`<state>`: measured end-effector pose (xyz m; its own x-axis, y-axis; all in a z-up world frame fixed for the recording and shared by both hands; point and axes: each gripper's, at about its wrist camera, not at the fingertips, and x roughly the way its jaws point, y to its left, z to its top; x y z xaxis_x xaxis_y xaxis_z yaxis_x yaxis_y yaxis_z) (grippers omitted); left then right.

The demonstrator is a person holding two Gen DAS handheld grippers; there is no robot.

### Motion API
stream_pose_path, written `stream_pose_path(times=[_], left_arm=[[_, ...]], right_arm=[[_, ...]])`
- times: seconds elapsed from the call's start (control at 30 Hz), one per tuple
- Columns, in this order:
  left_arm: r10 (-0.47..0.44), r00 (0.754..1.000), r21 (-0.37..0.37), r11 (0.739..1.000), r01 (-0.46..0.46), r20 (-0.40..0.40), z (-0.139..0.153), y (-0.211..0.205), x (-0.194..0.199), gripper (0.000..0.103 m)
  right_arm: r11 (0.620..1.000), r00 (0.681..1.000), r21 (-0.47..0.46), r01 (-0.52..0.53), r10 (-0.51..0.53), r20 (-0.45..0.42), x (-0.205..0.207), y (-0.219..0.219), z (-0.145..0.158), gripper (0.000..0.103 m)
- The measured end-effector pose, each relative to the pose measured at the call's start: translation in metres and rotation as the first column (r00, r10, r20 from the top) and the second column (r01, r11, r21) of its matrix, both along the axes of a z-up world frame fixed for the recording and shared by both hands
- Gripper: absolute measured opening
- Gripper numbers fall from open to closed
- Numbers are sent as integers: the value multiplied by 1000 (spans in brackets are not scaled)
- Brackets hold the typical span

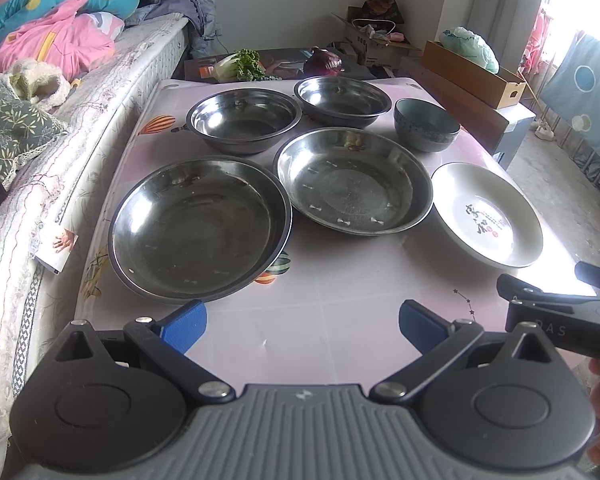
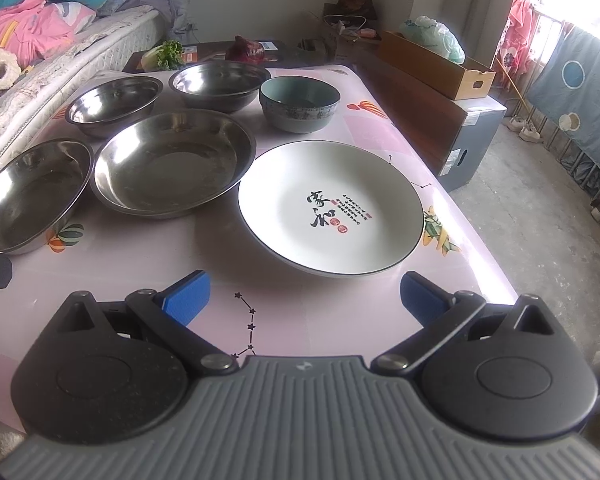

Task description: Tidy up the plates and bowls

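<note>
Two wide steel plates lie on the pink table (image 1: 320,320): the near-left one (image 1: 198,228) (image 2: 28,194) and the middle one (image 1: 354,180) (image 2: 172,160). Behind them stand two steel bowls, left (image 1: 244,122) (image 2: 114,104) and right (image 1: 342,98) (image 2: 220,82). A teal ceramic bowl (image 1: 426,124) (image 2: 300,102) sits at the back right. A white plate with black calligraphy (image 1: 486,212) (image 2: 330,206) lies at the front right. My left gripper (image 1: 302,326) hovers open at the near edge, empty. My right gripper (image 2: 304,296) is open just short of the white plate.
A bed (image 1: 40,140) with bedding runs along the table's left side. Leafy greens (image 1: 240,65) and a red cabbage (image 1: 323,62) sit behind the table. Cardboard boxes (image 2: 436,64) and a low cabinet (image 2: 432,120) stand to the right, with bare floor (image 2: 532,208) beyond.
</note>
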<state>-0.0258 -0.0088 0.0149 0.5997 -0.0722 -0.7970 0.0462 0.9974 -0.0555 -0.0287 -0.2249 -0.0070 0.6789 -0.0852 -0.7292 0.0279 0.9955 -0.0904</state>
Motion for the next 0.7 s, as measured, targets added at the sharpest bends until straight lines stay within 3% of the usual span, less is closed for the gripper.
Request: stream_pose_path(times=[0.7], left_arm=[[4,1000,3,1000,-4,-9,-2,2,-1,103]], right_arm=[[1000,1000,2,-9,9,-4,1,2,-1,102]])
